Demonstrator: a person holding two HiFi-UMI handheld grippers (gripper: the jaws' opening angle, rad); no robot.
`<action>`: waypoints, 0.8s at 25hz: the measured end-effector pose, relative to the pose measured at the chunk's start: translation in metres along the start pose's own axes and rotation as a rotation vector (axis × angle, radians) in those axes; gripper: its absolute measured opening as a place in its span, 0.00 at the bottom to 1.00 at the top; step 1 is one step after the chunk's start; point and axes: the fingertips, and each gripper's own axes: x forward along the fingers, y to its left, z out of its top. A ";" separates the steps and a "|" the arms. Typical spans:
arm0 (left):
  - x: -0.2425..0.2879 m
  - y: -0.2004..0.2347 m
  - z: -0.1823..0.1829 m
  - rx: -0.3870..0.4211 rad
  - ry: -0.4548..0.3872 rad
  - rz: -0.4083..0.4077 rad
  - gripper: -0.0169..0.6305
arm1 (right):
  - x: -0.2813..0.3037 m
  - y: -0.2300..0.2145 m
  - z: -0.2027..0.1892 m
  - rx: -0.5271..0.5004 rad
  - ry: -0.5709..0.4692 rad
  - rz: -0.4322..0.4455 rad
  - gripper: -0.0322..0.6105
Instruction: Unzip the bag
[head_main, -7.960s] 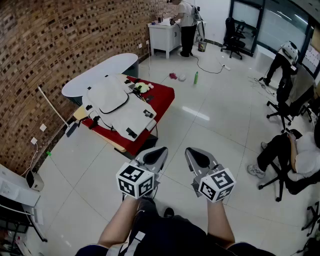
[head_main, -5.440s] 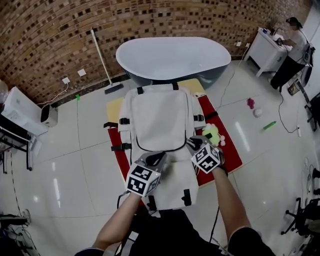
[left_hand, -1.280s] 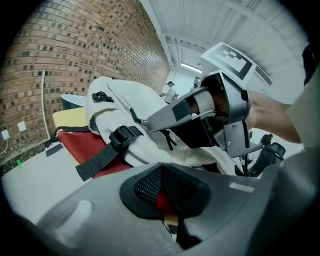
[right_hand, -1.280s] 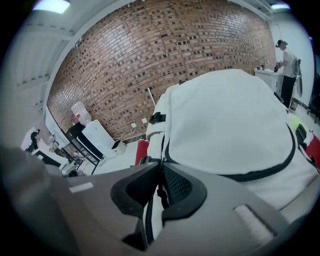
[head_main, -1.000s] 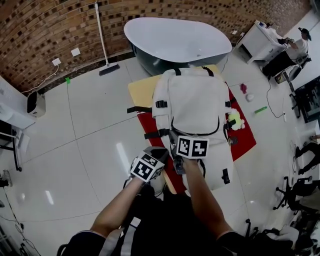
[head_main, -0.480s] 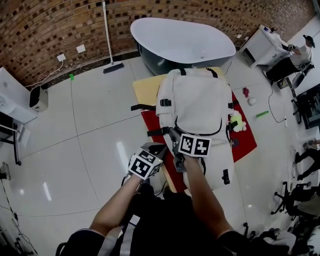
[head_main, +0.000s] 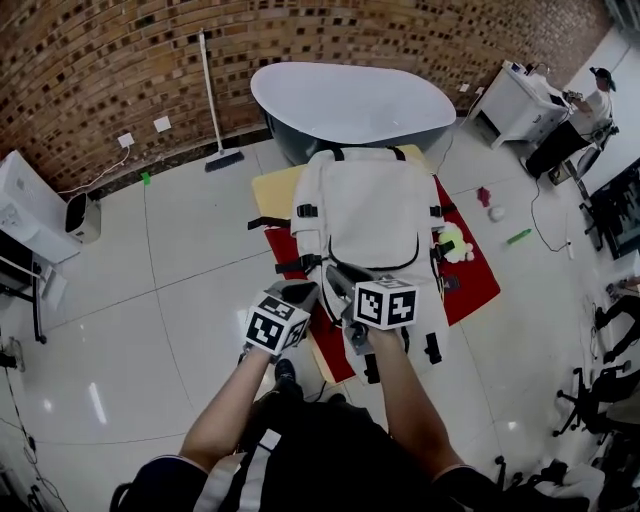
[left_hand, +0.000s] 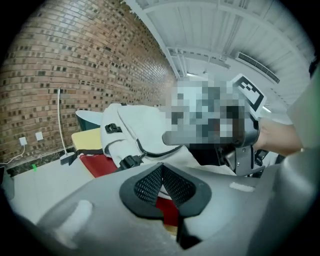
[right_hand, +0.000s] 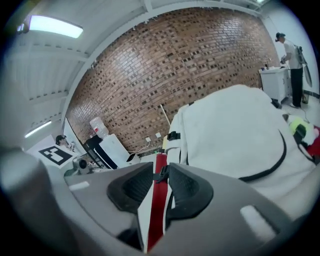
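Observation:
A white backpack (head_main: 365, 215) lies flat on a red cloth (head_main: 470, 285) over a low yellow table (head_main: 270, 190). A black zipper (head_main: 372, 268) curves across its front pocket. My right gripper (head_main: 338, 278) is at the bag's near left corner. Its jaws are opening, and a small black strap piece (right_hand: 161, 173) sits at the tips in the narrow gap between them. My left gripper (head_main: 303, 292) hangs just left of it over the table edge. Its pads meet at the tip (left_hand: 161, 169) with nothing seen between them. The bag (right_hand: 235, 130) fills the right gripper view.
A white bathtub (head_main: 350, 100) stands behind the table, against the brick wall. A broom (head_main: 212, 100) leans to its left. A green-yellow toy (head_main: 452, 242) lies on the cloth's right side. A white cabinet with a person (head_main: 600, 85) is at far right, a white appliance (head_main: 25, 205) at left.
The head view has swung, so the bag now sits nearer the middle. Both grippers stay at the bag's near left corner, a little lower on it than before.

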 end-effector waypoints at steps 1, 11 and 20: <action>-0.001 -0.006 0.007 0.006 -0.013 0.007 0.03 | -0.011 -0.001 0.003 -0.023 -0.020 0.007 0.20; -0.014 -0.100 0.082 0.110 -0.177 0.004 0.03 | -0.136 -0.011 0.030 -0.247 -0.259 0.009 0.06; -0.022 -0.173 0.112 0.169 -0.254 -0.037 0.03 | -0.229 -0.001 0.042 -0.365 -0.470 0.027 0.06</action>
